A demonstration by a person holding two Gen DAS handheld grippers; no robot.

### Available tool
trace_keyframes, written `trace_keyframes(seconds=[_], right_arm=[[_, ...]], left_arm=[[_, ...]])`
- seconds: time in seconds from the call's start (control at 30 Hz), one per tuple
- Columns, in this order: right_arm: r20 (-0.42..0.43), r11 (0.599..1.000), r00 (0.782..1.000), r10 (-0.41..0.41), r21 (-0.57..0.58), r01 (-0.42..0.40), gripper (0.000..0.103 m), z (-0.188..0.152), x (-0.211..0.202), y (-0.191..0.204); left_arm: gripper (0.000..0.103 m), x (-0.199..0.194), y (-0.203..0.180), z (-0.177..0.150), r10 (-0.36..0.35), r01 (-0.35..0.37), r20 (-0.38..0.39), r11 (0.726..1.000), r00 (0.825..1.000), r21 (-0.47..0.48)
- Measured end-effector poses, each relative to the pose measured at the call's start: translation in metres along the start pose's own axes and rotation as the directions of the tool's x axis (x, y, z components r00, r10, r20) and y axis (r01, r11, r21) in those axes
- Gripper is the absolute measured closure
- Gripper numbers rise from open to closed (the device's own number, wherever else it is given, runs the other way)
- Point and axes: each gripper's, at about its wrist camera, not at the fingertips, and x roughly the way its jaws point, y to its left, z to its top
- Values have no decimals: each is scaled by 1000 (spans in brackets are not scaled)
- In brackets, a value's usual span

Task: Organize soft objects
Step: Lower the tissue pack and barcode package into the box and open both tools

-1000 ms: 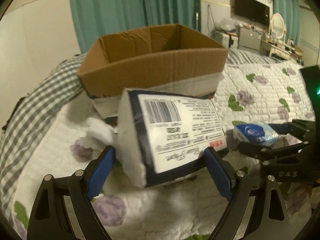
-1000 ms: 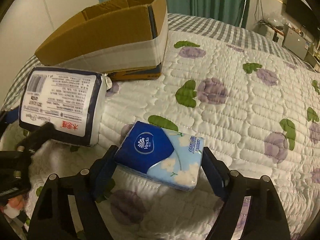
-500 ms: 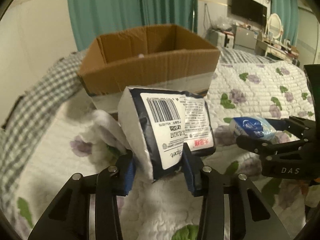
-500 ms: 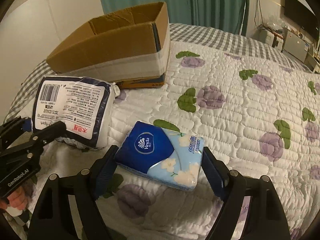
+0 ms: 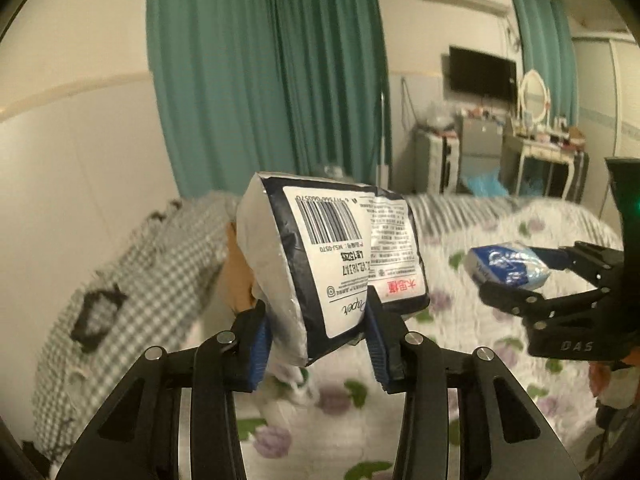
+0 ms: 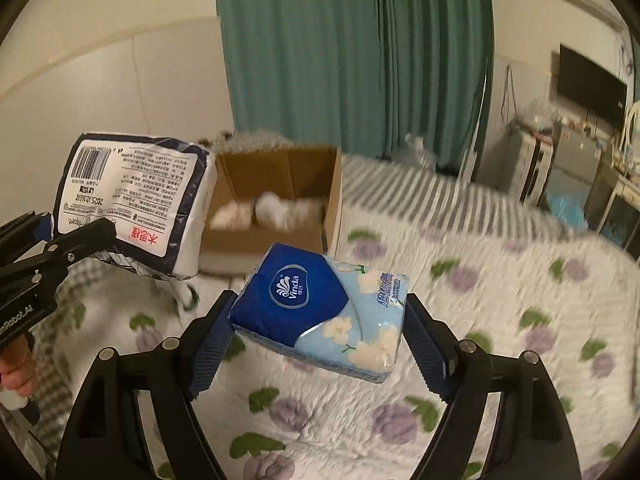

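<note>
My left gripper [image 5: 318, 344] is shut on a white and navy tissue pack [image 5: 332, 256] with a barcode label and holds it up in the air. The pack also shows at the left of the right wrist view [image 6: 132, 204]. My right gripper [image 6: 316, 344] is shut on a blue Vinda tissue pack [image 6: 320, 304] with a flower print and holds it above the bed. That pack also shows in the left wrist view [image 5: 506, 266]. An open cardboard box [image 6: 276, 208] stands on the bed beyond both packs, with white fluffy items [image 6: 268, 210] inside.
The bed has a white quilt with purple flowers [image 6: 480, 320] and a grey checked blanket [image 5: 132, 280] at the left. Teal curtains [image 6: 352, 52] hang behind. A TV [image 6: 590, 84] and furniture stand at the far right.
Both grippers have lifted their packs off the bed. The right gripper closed on the Vinda pack. The views now tilt up and show the box interior.
</note>
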Motion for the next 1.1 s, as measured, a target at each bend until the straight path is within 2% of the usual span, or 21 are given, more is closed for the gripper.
trace_keyframes(seconds=[0.2, 0.43, 0.6, 0.87, 0.97, 1.0, 1.03, 1.07, 1.1], right_arm=[[96, 999, 995, -2, -34, 6, 22, 50, -32, 3], [161, 998, 987, 26, -57, -17, 22, 108, -21, 16], [152, 997, 987, 54, -57, -46, 22, 140, 26, 24], [39, 995, 995, 93, -30, -92, 22, 156, 138, 33], [8, 995, 996, 91, -38, -91, 22, 155, 170, 35], [2, 995, 996, 90, -40, -90, 22, 154, 177, 35], [-5, 995, 996, 89, -44, -89, 21, 150, 182, 34], [-8, 995, 997, 82, -48, -82, 20, 150, 189, 36], [-12, 996, 997, 77, -48, -77, 14, 148, 194, 38]], left_arm=[[62, -13, 15, 40, 5, -4, 66, 1000, 998, -20], [62, 8, 36, 74, 35, -33, 94, 999, 995, -27], [62, 53, 41, 78, 29, -29, 44, 999, 999, -18], [61, 142, 44, 52, 4, -5, -87, 1000, 996, -6], [57, 163, 45, 45, 2, -2, -109, 1000, 994, 5], [52, 168, 46, 43, 3, -2, -109, 1000, 994, 11], [41, 173, 47, 41, -1, 3, -106, 1000, 994, 19], [36, 176, 47, 40, 5, -2, -98, 1000, 995, 24], [26, 177, 48, 39, 21, -18, -90, 999, 996, 28]])
